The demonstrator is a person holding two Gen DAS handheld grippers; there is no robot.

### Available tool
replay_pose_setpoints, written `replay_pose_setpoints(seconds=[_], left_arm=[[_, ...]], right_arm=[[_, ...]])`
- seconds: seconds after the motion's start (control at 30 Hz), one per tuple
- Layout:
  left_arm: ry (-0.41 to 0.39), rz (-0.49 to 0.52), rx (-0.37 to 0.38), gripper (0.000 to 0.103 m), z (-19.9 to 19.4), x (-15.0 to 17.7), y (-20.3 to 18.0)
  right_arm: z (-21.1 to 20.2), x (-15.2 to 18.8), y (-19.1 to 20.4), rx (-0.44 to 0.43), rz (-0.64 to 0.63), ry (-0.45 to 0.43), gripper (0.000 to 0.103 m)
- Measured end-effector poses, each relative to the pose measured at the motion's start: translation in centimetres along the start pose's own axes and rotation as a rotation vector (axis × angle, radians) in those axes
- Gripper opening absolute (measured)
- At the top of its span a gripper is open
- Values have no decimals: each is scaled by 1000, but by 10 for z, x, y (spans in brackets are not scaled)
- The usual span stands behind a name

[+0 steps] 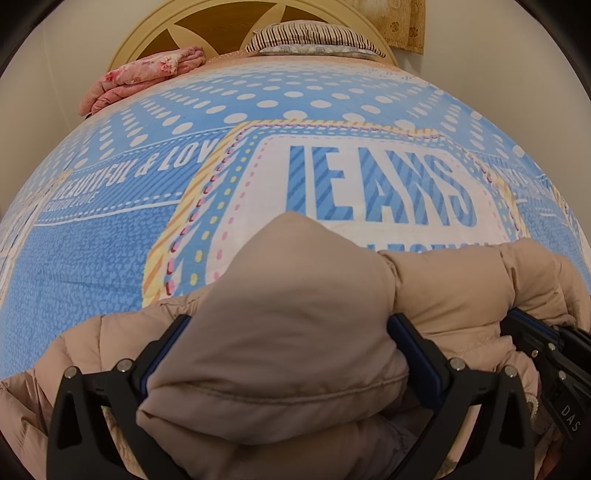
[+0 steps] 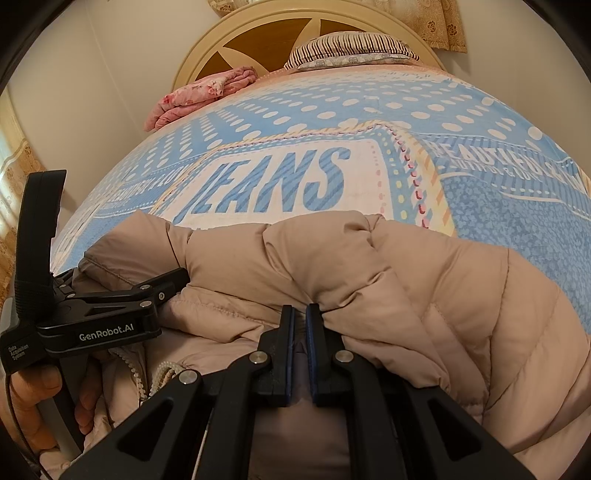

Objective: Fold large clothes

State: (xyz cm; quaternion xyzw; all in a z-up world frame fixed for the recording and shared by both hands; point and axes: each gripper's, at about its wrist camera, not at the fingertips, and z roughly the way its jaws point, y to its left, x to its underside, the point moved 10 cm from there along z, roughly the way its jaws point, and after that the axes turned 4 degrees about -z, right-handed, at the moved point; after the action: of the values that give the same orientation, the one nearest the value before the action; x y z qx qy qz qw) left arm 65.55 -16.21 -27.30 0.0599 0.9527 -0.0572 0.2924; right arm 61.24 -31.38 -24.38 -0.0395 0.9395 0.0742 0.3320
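A beige padded hooded jacket (image 1: pixel 461 288) lies on the bed at the near edge; it also fills the near half of the right wrist view (image 2: pixel 424 280). Its hood (image 1: pixel 288 314) bulges between the wide-apart fingers of my left gripper (image 1: pixel 288 332), which stands open around it. My right gripper (image 2: pixel 300 314) is shut on a fold of the jacket near the collar, beside the zipper (image 2: pixel 162 373). The left gripper shows in the right wrist view (image 2: pixel 173 280), and the right gripper at the right edge of the left wrist view (image 1: pixel 524 325).
The bed has a blue dotted cover (image 1: pixel 110 266) printed "JEANS". A folded pink floral blanket (image 1: pixel 147 77) and a striped pillow (image 1: pixel 314 38) lie by the round headboard (image 1: pixel 155 33). A curtain (image 2: pixel 439 22) hangs behind.
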Motion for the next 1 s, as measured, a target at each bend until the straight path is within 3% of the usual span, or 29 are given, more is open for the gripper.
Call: replay_pose_setpoints(seconds=[0.2, 0.33, 0.4, 0.5, 0.53, 0.57, 0.6, 0.67, 0.7, 0.83, 1.0], left_arm=[[2, 16, -28, 103, 0, -1, -1], [25, 8, 7, 103, -7, -5, 2], [-3, -26, 37, 100, -27, -12, 11], [-128, -57, 104, 101, -96, -22, 37], [-160, -49, 115, 101, -117, -18, 47], [-183, -39, 112, 101, -135, -13, 57], [-203, -31, 114, 101, -152, -5, 66], [-244, -28, 109, 103, -194, 24, 94], [-255, -33, 111, 103, -214, 46, 109], [-230, -52, 134, 103, -267, 139, 150], [-170, -91, 136, 103, -298, 255, 180]], right_arm=[[2, 1, 2, 32, -19, 21, 6], [2, -1, 6, 88, -71, 40, 6], [-5, -4, 6, 79, -93, 56, 6], [-47, -14, -1, 73, -84, -27, 8], [-65, -13, -3, 77, -90, -45, 10], [-80, -10, -7, 81, -91, -52, 19], [-98, -3, -12, 79, -87, -56, 33], [-131, 16, -18, 64, -71, -54, 56], [-152, 33, -21, 45, -51, -52, 61], [-220, 115, -25, -39, 34, 9, 62], [-294, 219, -20, -56, 103, 25, 63]])
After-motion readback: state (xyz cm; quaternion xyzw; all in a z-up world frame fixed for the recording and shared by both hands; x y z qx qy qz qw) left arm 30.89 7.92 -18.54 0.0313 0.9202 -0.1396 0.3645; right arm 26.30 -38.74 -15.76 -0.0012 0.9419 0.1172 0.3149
